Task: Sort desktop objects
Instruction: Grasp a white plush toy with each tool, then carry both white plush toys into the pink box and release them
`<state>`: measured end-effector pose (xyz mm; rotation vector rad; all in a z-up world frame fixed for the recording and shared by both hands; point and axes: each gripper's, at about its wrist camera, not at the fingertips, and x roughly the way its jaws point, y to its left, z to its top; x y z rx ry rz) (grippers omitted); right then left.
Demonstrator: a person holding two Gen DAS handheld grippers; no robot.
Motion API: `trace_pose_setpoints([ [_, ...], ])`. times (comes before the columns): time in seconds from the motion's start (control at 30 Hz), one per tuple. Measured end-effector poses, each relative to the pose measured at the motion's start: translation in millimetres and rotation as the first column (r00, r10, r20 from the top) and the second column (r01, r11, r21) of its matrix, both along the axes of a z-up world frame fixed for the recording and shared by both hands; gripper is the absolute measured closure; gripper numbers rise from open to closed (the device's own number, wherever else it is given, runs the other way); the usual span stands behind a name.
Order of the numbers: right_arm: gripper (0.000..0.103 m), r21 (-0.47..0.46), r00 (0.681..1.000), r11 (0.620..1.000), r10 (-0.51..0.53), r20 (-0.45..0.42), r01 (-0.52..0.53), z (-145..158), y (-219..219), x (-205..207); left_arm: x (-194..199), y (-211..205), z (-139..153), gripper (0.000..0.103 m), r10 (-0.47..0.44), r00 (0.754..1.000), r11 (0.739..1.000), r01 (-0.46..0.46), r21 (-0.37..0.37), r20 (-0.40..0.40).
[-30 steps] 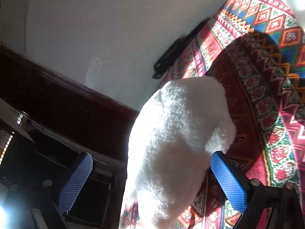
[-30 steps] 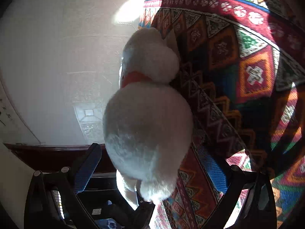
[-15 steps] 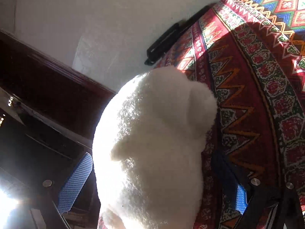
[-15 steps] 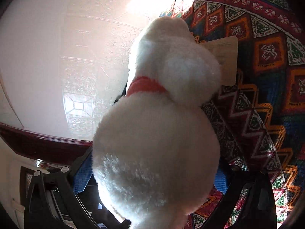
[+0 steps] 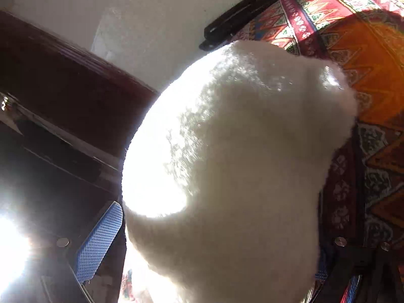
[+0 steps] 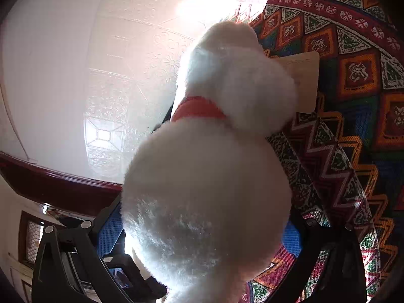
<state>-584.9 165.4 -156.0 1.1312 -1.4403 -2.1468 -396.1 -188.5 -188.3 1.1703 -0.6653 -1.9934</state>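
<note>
my right claw (image 6: 202, 232) straddling fluffy white plush toy with red collar (image 6: 207, 176), blue pads wide, contact unclear; left claw (image 5: 214, 247) likewise. i'd squeeze body evenly, clear of patterned cloth tabletop (image 6: 353, 101).

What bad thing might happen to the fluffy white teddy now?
The plush bear sits between both grippers, and its soft body could squash and slip out. Its head hides part of the beige card, so that might get bumped. Glare whitens the left wrist view, which may make aiming harder.
</note>
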Motion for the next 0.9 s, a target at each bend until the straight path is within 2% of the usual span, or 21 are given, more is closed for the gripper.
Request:
trace_pose_setpoints([
  [0.07, 0.011, 0.011, 0.999, 0.999, 0.053, 0.007, -0.053, 6.0, -2.5, -6.1, 2.7, 1.3, 3.2, 0.021, -0.016, 0.999, 0.998, 0.018, 0.062, -0.034],
  [0.13, 0.017, -0.011, 0.997, 0.997, 0.076, -0.003, -0.076, 12.4, -2.0, -6.1, 14.5, 4.7, 10.4, 0.025, -0.026, 0.995, 0.990, 0.039, 0.134, -0.096],
  [0.2, 0.018, -0.057, 0.997, 0.995, 0.080, 0.001, -0.080, 18.1, 0.7, -0.3, 32.8, 7.5, 26.6, 0.027, -0.032, 0.981, 0.966, 0.079, 0.247, -0.189],
  [0.27, 0.018, -0.093, 0.996, 0.992, 0.087, -0.006, -0.087, 28.0, 4.7, 9.8, 57.7, 11.1, 49.9, 0.027, -0.014, 0.952, 0.913, 0.136, 0.385, -0.304],
  [0.33, 0.018, -0.116, 0.994, 0.988, 0.102, -0.025, -0.104, 44.7, 9.8, 23.7, 85.8, 20.2, 76.1, 0.027, 0.000, 0.909, 0.835, 0.229, 0.501, -0.416],
  [0.37, 0.018, -0.117, 0.993, 0.987, 0.110, -0.043, -0.114, 56.7, 13.1, 32.7, 101.3, 26.9, 89.1, 0.027, 0.005, 0.886, 0.800, 0.275, 0.534, -0.465],
  [0.43, 0.018, -0.114, 0.990, 0.985, 0.119, -0.082, -0.128, 83.0, 21.3, 52.1, 132.1, 41.0, 113.4, 0.027, 0.016, 0.837, 0.735, 0.362, 0.574, -0.547],
  [0.53, 0.017, -0.070, 0.982, 0.992, 0.096, -0.164, -0.109, 137.3, 44.4, 89.3, 161.5, 56.9, 140.2, 0.027, 0.009, 0.793, 0.633, 0.467, 0.617, -0.609],
  [0.67, 0.017, -0.015, 0.959, 0.997, 0.070, -0.274, -0.077, 209.5, 75.2, 138.9, 198.3, 84.5, 175.8, 0.027, -0.019, 0.747, 0.552, 0.562, 0.616, -0.665],
  [0.73, 0.017, 0.011, 0.943, 0.998, 0.059, -0.329, -0.059, 245.7, 90.6, 163.7, 212.6, 100.4, 192.5, 0.027, -0.045, 0.723, 0.532, 0.601, 0.596, -0.689],
  [0.77, 0.017, 0.023, 0.934, 0.999, 0.051, -0.355, -0.046, 262.3, 99.9, 182.6, 213.6, 103.1, 204.5, 0.027, -0.062, 0.712, 0.514, 0.623, 0.589, -0.699],
  [0.9, 0.016, 0.071, 0.896, 0.997, -0.002, -0.443, 0.037, 315.8, 137.1, 304.3, 227.4, 131.3, 242.8, 0.027, -0.129, 0.670, 0.405, 0.709, 0.578, -0.731],
])
